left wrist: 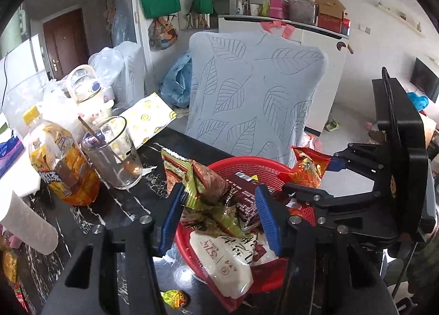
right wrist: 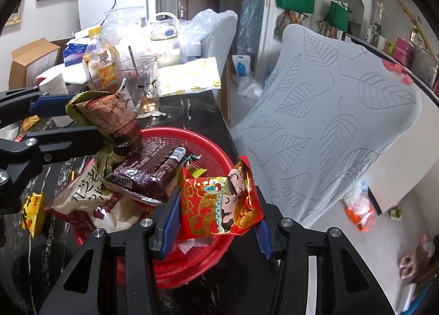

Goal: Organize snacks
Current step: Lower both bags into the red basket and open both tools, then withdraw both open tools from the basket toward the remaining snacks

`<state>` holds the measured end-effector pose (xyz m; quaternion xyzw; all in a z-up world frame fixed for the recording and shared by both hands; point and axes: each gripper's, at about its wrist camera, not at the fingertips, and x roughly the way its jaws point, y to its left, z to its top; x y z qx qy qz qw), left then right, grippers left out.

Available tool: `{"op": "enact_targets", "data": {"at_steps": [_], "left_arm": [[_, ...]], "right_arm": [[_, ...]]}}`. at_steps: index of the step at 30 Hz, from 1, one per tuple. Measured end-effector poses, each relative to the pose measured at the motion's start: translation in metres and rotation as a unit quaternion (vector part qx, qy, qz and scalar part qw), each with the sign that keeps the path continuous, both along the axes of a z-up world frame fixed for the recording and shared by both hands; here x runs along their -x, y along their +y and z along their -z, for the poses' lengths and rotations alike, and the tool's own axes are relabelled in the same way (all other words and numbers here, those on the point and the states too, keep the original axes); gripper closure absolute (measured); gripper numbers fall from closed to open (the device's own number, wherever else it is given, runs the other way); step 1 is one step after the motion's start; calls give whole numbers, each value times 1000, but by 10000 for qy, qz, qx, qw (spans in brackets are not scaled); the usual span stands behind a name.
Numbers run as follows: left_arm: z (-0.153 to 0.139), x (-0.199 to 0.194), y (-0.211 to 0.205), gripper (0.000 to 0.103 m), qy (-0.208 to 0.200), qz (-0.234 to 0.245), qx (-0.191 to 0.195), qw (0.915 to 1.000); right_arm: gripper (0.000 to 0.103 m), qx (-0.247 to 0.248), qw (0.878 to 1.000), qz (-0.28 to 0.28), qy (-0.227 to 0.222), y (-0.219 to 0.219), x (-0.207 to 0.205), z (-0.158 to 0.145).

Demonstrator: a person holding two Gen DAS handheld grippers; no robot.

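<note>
A red plastic basket [left wrist: 247,162] [right wrist: 175,132] on the black marble table holds a white pack [left wrist: 225,265], a dark brown pack [right wrist: 148,175] and other snacks. My left gripper [left wrist: 219,219] hangs over it. A green-and-brown packet [left wrist: 205,191] [right wrist: 109,115] rests on the pile between its blue pads, touching the left pad, with a gap to the right one. My right gripper [right wrist: 216,227] is shut on a red-and-gold packet [right wrist: 219,205] [left wrist: 307,169], held just above the basket's right rim.
Left of the basket stand a glass with a spoon [left wrist: 115,156], a tea bottle [left wrist: 60,161] and a paper roll [left wrist: 24,221]. Small wrapped sweets [left wrist: 175,298] [right wrist: 33,213] lie on the table [left wrist: 82,213]. A chair with a leaf-print cover [left wrist: 255,95] stands behind the basket.
</note>
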<state>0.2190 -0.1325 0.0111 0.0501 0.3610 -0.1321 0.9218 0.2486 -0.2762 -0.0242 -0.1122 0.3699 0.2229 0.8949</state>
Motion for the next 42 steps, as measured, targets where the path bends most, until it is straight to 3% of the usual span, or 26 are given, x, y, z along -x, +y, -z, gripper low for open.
{"op": "enact_targets", "data": {"at_steps": [11, 13, 14, 16, 30, 42], "left_arm": [[-1, 7, 0, 51, -128, -77, -166, 9998], [-2, 8, 2, 51, -119, -106, -150, 9998], [-2, 7, 3, 51, -112, -115, -133, 9998], [-3, 8, 4, 51, -116, -140, -88, 9998], [-26, 26, 7, 51, -251, -136, 104, 9995], [-60, 68, 17, 51, -572, -241, 166, 9979]], "right_arm": [[53, 223, 9987, -342, 313, 16, -5, 24], [51, 248, 9985, -358, 337, 17, -5, 25], [44, 279, 9985, -336, 327, 17, -5, 24], [36, 312, 9989, -261, 244, 15, -4, 21], [36, 164, 9998, -82, -91, 6, 15, -13], [36, -25, 9990, 140, -432, 2, 55, -59]]}}
